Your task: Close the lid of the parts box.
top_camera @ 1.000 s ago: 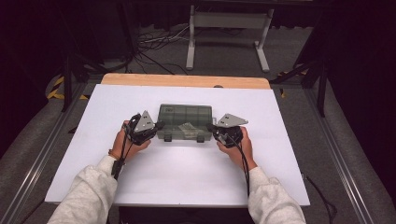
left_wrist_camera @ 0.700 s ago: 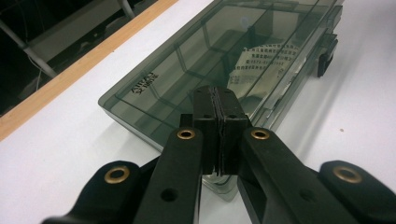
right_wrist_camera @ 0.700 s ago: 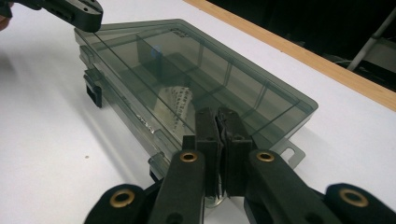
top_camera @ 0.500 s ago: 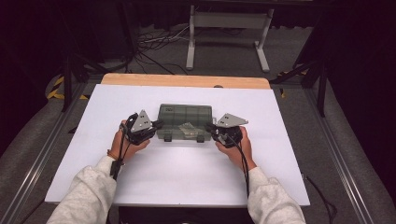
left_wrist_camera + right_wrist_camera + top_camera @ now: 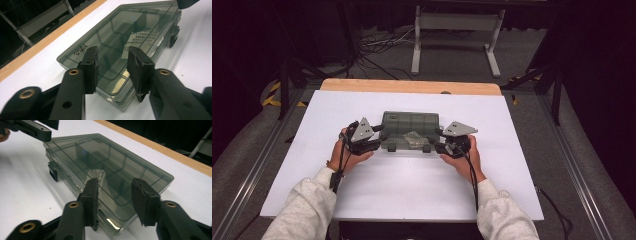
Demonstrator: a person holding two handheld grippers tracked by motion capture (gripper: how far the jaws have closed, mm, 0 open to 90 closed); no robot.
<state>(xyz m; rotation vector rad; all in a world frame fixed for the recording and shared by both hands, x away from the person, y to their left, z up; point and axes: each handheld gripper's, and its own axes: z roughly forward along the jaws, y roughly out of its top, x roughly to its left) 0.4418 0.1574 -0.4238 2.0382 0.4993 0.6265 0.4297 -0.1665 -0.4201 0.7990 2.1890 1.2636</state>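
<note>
A smoky grey see-through compartment box (image 5: 409, 127) lies closed on the white table (image 5: 512, 190), with two dark latches on its near side. A paper label (image 5: 145, 37) shows through the lid. My left gripper (image 5: 379, 136) is at the box's left end and my right gripper (image 5: 439, 141) at its right end. In the left gripper view the jaws (image 5: 112, 51) have just been opening and stand apart over the box's (image 5: 120, 25) near corner, pads pressing on nothing. In the right gripper view the jaws (image 5: 115, 182) have likewise just been opening over the box's (image 5: 105, 157) other end, gripping nothing.
A wooden strip (image 5: 412, 86) runs along the table's far edge. Beyond it on the floor stand a white metal frame (image 5: 457, 30) and loose cables (image 5: 372, 45). Metal rails flank the table on both sides. White tabletop lies in front of the box.
Both grippers' jaws, shut a second ago, now stand apart. The hands and the box have stayed where they were.
</note>
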